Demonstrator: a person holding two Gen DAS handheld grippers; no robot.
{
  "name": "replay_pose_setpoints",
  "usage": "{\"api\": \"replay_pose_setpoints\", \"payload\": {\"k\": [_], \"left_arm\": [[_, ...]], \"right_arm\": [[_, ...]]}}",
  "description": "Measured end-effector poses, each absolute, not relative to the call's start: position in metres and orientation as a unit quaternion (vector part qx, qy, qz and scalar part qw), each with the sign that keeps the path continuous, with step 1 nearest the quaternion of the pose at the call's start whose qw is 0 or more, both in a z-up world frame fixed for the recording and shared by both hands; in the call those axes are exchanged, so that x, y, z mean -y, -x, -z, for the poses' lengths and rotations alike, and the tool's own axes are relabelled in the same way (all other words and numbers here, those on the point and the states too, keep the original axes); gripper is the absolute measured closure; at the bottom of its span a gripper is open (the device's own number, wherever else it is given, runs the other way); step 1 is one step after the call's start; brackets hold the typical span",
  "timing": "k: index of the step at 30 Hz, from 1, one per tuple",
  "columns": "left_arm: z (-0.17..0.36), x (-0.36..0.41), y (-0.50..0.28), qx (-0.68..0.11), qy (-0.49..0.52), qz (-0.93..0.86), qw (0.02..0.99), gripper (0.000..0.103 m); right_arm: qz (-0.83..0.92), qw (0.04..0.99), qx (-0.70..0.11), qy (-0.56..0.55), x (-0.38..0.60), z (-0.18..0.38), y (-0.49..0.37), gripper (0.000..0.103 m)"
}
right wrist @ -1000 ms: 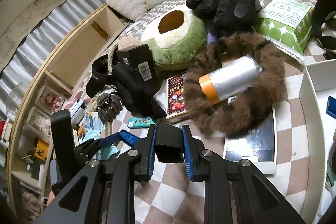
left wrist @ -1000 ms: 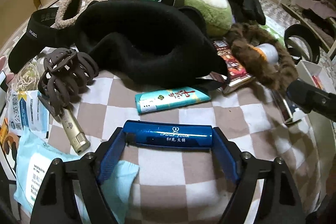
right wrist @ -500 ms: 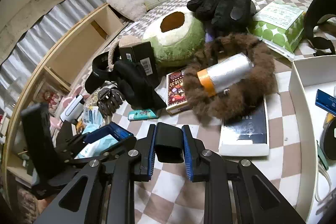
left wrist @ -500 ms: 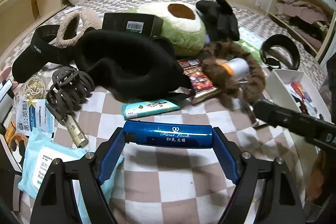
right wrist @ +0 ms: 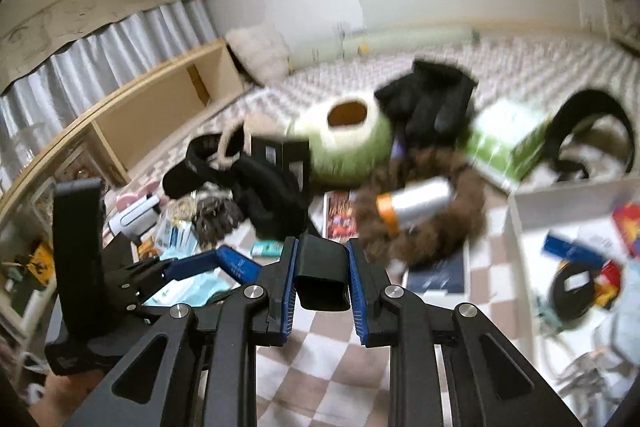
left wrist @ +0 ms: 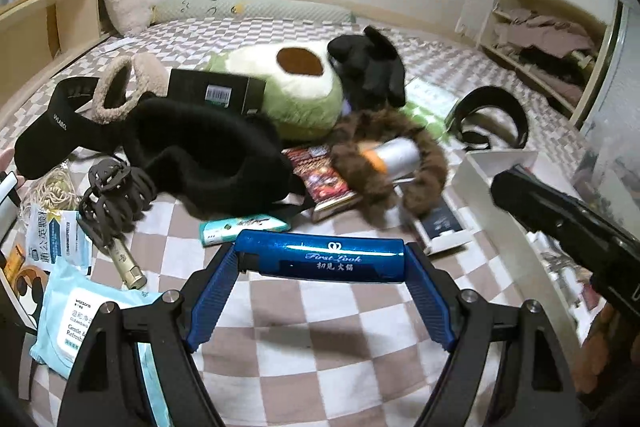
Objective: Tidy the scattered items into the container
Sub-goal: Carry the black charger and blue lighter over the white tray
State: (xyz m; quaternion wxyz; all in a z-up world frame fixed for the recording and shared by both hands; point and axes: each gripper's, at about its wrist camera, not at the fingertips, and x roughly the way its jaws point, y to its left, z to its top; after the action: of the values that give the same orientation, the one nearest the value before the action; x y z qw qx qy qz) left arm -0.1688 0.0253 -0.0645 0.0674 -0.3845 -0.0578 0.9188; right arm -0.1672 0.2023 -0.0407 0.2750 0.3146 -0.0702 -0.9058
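my left gripper [left wrist: 320, 263] pinches the blue tube [left wrist: 320, 261] by its ends above the checkered bedspread [left wrist: 320, 367]; my right gripper [right wrist: 321, 273] clamps a black block [right wrist: 322, 273] (blurred view), white container [right wrist: 516, 227] to the right.

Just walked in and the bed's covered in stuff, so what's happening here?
A person is tidying the clutter with two handheld grippers. The left gripper is shut on a blue tube, held above the checkered bedspread. The right gripper is shut on a small black object. The white container on the right already holds several items.
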Motion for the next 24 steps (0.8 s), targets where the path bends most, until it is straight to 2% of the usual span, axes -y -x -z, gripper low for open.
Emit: {"api": "replay_pose_setpoints", "payload": {"k": [6, 14, 20, 24], "left_arm": [[0.047, -0.029, 0.160, 0.062, 0.367, -0.924, 0.086, 0.021], [0.023, -0.035, 0.148, 0.067, 0.344, -0.930, 0.112, 0.021], [0.013, -0.047, 0.142, 0.059, 0.332, -0.932, 0.131, 0.021], [0.009, -0.057, 0.139, 0.052, 0.327, -0.933, 0.143, 0.021]], "right_arm": [[0.937, 0.241, 0.031, -0.250, -0.214, 0.015, 0.151, 0.078], [0.961, 0.198, 0.034, -0.192, -0.250, -0.014, 0.142, 0.078], [0.971, 0.148, 0.030, -0.184, -0.294, -0.027, 0.141, 0.078], [0.965, 0.119, 0.041, -0.228, -0.330, -0.017, 0.145, 0.078]]}}
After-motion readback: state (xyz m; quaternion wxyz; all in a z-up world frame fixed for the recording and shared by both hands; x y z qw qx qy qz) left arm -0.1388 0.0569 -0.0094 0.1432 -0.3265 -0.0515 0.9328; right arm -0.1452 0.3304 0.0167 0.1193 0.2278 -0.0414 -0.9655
